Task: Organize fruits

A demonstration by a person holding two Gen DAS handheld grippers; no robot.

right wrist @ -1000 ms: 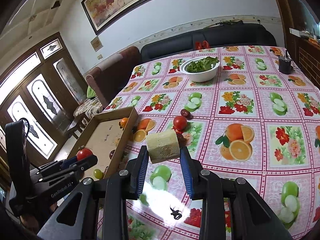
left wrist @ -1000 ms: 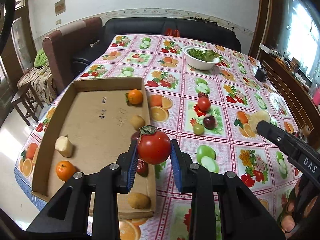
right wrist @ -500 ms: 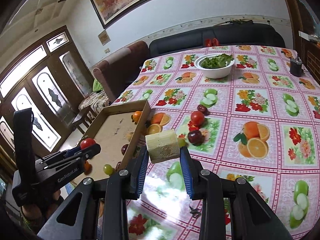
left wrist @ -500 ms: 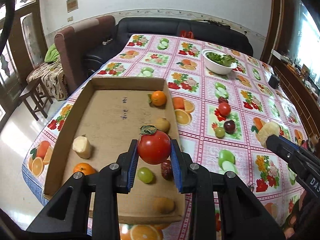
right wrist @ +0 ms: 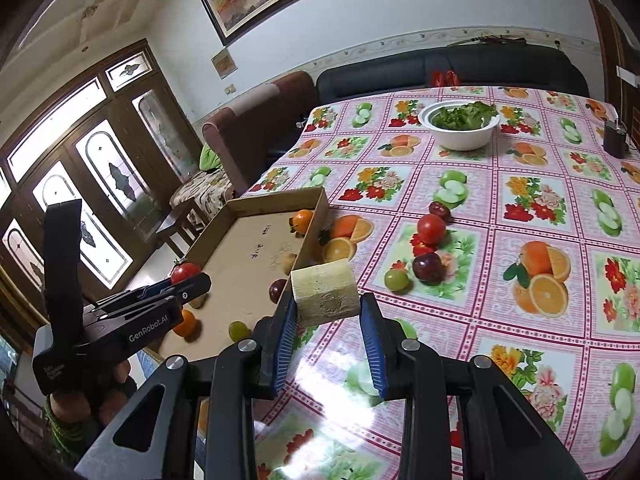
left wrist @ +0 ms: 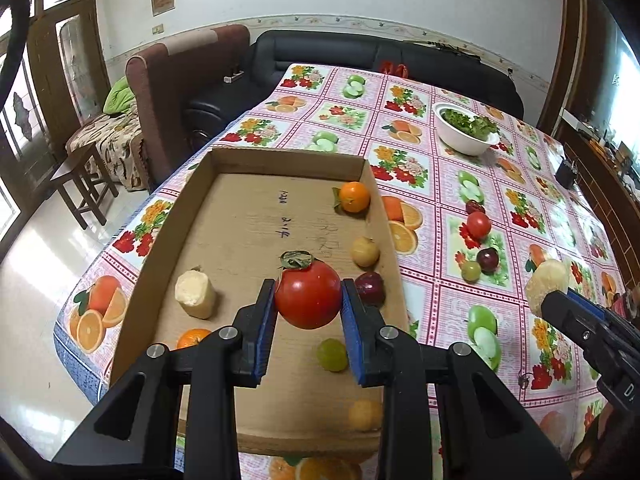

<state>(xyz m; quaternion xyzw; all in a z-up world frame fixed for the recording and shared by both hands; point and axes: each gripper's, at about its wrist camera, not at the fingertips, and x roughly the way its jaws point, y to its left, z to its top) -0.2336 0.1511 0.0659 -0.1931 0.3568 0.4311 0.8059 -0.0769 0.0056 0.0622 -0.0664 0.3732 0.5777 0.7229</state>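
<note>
My left gripper (left wrist: 308, 306) is shut on a red tomato (left wrist: 308, 298) and hangs over the middle of the cardboard tray (left wrist: 280, 157). The tray holds two oranges, a pale cut chunk (left wrist: 195, 294), a green grape (left wrist: 332, 355), a dark red fruit (left wrist: 370, 288) and yellow fruits. My right gripper (right wrist: 326, 306) is shut on another pale chunk (right wrist: 324, 294), just right of the tray's right wall (right wrist: 310, 236) and above the tablecloth. Loose on the cloth lie a tomato (right wrist: 431, 229), a dark plum (right wrist: 428, 267), a green grape (right wrist: 396, 280) and a red date (right wrist: 439, 210).
A white bowl of greens (right wrist: 460, 124) stands at the far middle of the table, and a small dark object (right wrist: 616, 140) at the far right. A sofa and an armchair (left wrist: 176, 80) line the far and left edges. A stool (left wrist: 82, 184) stands on the floor to the left.
Both grippers have moved left with their loads. The tomato went from the tray's right wall to above its middle. The pale chunk came closer to the tray's right wall.
</note>
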